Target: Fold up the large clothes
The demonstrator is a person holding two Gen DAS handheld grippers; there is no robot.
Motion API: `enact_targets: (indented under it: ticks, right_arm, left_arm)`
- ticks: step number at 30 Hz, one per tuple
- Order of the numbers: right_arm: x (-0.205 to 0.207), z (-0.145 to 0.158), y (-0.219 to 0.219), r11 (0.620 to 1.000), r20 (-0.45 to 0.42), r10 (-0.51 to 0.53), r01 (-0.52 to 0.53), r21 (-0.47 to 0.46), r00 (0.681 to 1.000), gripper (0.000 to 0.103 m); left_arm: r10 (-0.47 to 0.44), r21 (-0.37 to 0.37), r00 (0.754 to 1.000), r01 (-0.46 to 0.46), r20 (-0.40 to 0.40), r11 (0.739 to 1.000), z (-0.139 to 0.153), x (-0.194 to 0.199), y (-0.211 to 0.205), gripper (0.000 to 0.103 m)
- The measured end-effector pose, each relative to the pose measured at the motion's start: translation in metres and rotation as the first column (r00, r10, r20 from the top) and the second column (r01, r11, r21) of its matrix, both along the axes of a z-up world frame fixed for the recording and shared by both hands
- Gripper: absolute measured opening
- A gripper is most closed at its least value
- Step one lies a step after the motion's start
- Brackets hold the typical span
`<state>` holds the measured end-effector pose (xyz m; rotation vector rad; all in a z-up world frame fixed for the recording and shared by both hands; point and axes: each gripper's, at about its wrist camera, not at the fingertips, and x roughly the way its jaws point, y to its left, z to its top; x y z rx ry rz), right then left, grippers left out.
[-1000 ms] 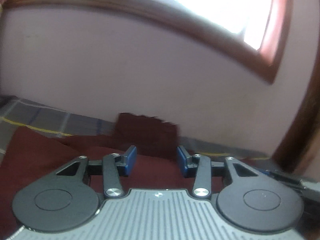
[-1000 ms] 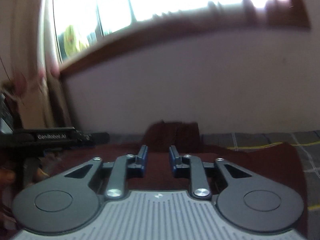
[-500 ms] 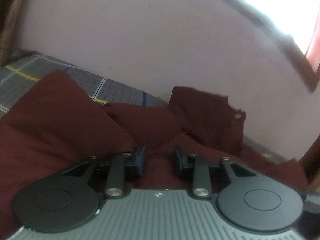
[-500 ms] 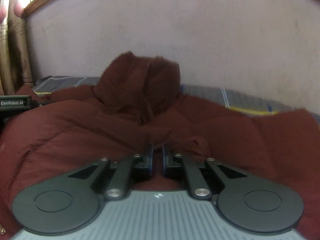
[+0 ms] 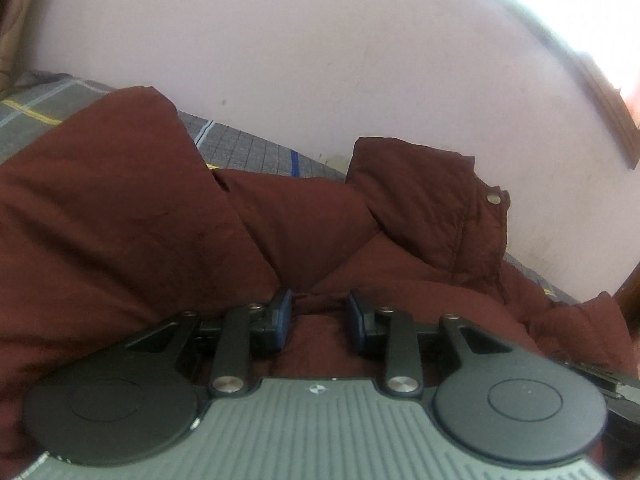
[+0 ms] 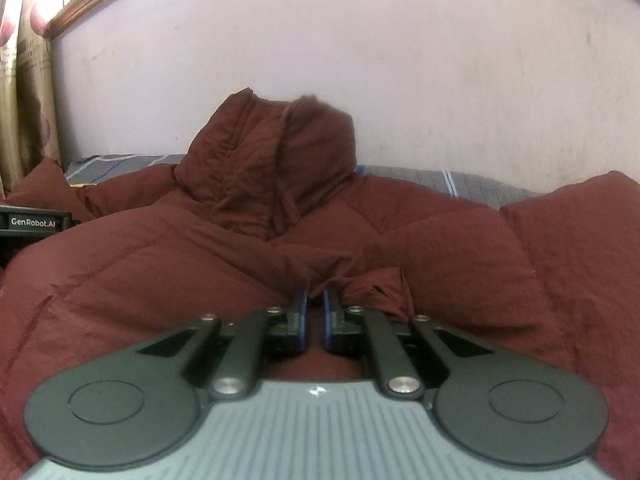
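Note:
A large maroon padded jacket (image 5: 120, 220) lies spread on the bed, its hood (image 6: 272, 168) propped against the wall. It also fills the right wrist view (image 6: 460, 248). My left gripper (image 5: 320, 312) is low over the jacket, jaws apart, with fabric lying between them but not pinched. My right gripper (image 6: 315, 304) has its jaws nearly closed, pinching a fold of the jacket. The hood's snap button (image 5: 493, 199) shows at the right in the left wrist view.
The bed has a grey checked sheet (image 5: 248, 152) with yellow and blue lines, visible behind the jacket. A pink wall (image 6: 360, 60) runs close behind the bed. A curtain (image 6: 24, 100) hangs at the left. The other gripper's body (image 6: 34, 222) shows at the left edge.
Both grippers have dropped from facing the window down onto the jacket. The right gripper's jaws have narrowed onto a fold. The left jaws stay apart.

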<state>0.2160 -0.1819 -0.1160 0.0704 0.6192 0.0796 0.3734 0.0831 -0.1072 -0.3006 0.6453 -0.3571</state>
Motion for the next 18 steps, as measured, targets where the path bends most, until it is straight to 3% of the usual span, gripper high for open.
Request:
enact_targets:
  ticks: [18]
  right_arm:
    - [-0.0004,0.0008,-0.0031,1.0,0.014,-0.001,0.0,0.023,1.0,0.006]
  left_arm:
    - [0.018,0.034,1.0,-0.019,0.026,0.999,0.0019,-0.0066,-0.0016,0.036]
